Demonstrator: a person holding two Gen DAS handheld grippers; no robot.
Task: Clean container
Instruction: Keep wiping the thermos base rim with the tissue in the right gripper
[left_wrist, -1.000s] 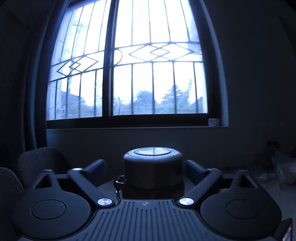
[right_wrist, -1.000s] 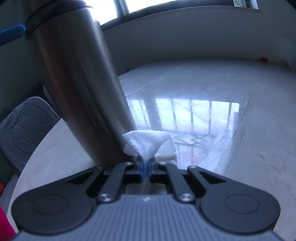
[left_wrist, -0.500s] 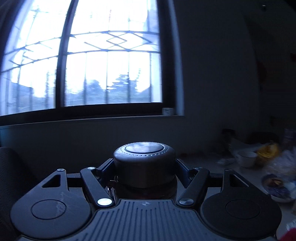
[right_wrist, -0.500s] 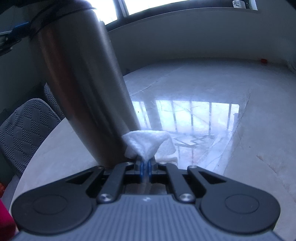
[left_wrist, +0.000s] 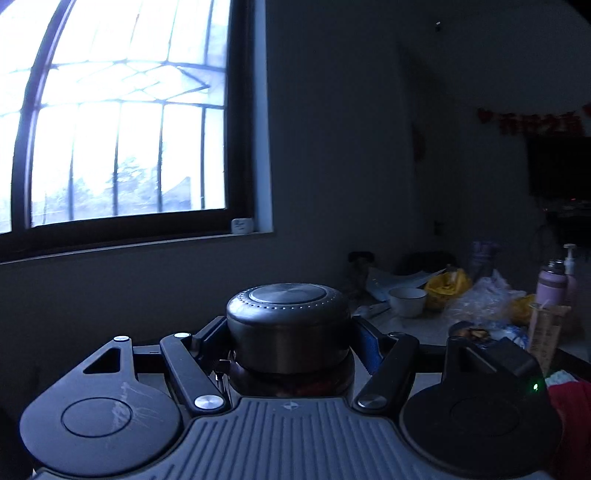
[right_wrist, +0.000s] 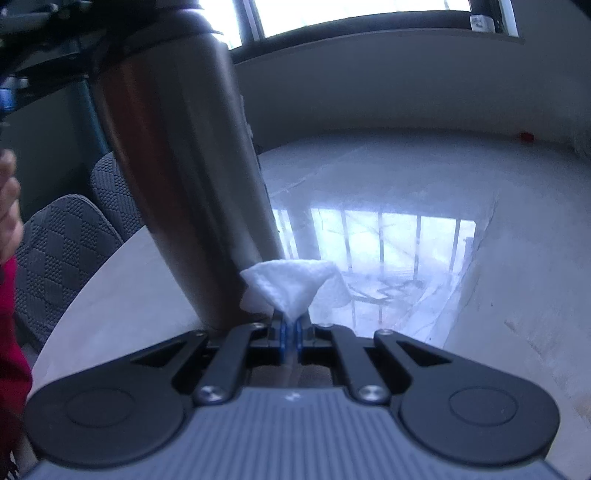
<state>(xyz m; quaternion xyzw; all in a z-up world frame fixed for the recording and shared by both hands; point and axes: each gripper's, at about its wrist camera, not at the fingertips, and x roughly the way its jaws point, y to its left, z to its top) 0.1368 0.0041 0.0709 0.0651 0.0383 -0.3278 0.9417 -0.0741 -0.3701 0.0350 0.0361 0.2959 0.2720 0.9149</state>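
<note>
My left gripper (left_wrist: 290, 345) clamps the flask (left_wrist: 288, 325) by its cap end, right gripper (right_wrist: 291, 326) pinches a tissue (right_wrist: 291, 284) against its side; wiping underway, next I'd drag it along the steel.

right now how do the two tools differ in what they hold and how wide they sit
The left tool holds the steel flask near its lid; the right tool pinches a white tissue. The left fingers stand wide apart around the flask; the right fingers sit almost together on the tissue. Both are shut on what they hold.
</note>
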